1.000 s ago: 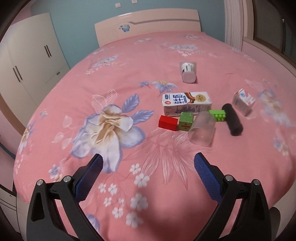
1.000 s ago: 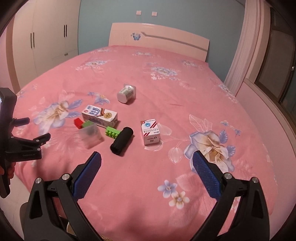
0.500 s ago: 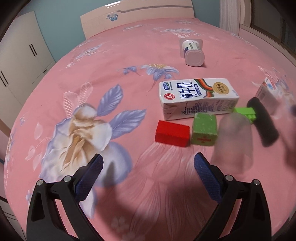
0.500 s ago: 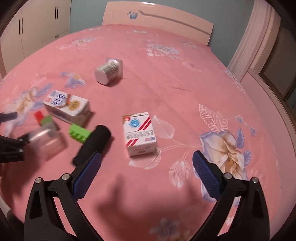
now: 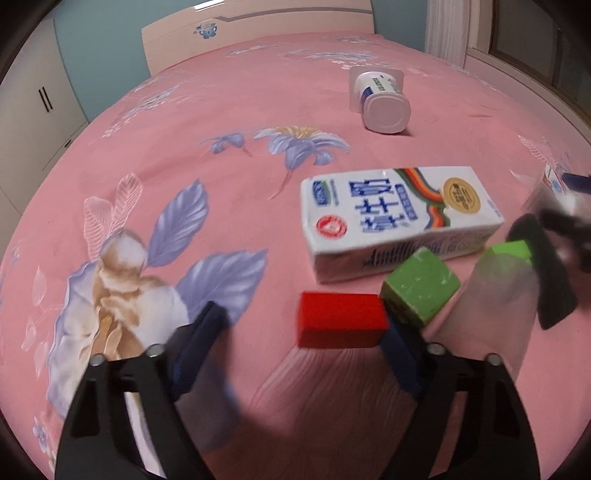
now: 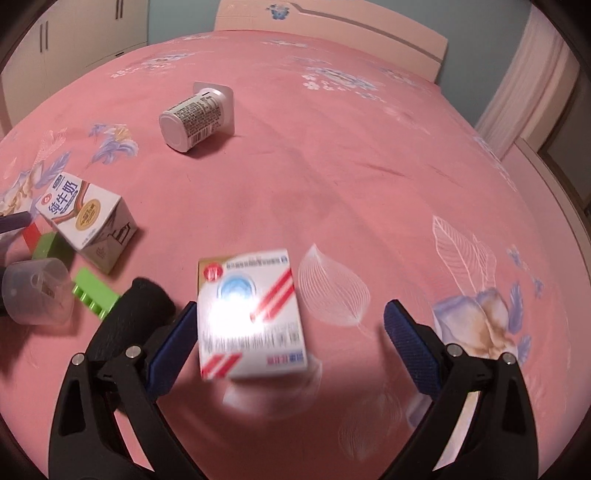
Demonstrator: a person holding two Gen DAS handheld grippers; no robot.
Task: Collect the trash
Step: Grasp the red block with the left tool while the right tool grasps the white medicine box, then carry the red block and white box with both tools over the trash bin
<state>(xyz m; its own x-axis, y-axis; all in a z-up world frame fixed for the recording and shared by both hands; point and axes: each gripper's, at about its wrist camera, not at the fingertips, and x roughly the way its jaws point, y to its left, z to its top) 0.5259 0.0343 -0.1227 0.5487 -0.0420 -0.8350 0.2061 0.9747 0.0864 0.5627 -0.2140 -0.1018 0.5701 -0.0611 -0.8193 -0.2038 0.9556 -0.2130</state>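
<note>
On the pink flowered bedspread, a red block lies between the jaws of my left gripper. The jaws are closing; the right pad is at the block's end and the left pad stands apart. A small white carton with red stripes lies between the jaws of my right gripper. These jaws are closing too, with a wide gap on the right side. A long milk carton lies just beyond the red block, and a yogurt cup lies on its side farther back.
A green cube, a clear plastic cup, a green toy brick and a black roll lie crowded between the two grippers. A headboard and wardrobes stand at the back.
Both grippers came down and forward onto the bed. The left now straddles the red block and the right straddles the small carton. Both pairs of jaws have narrowed.
</note>
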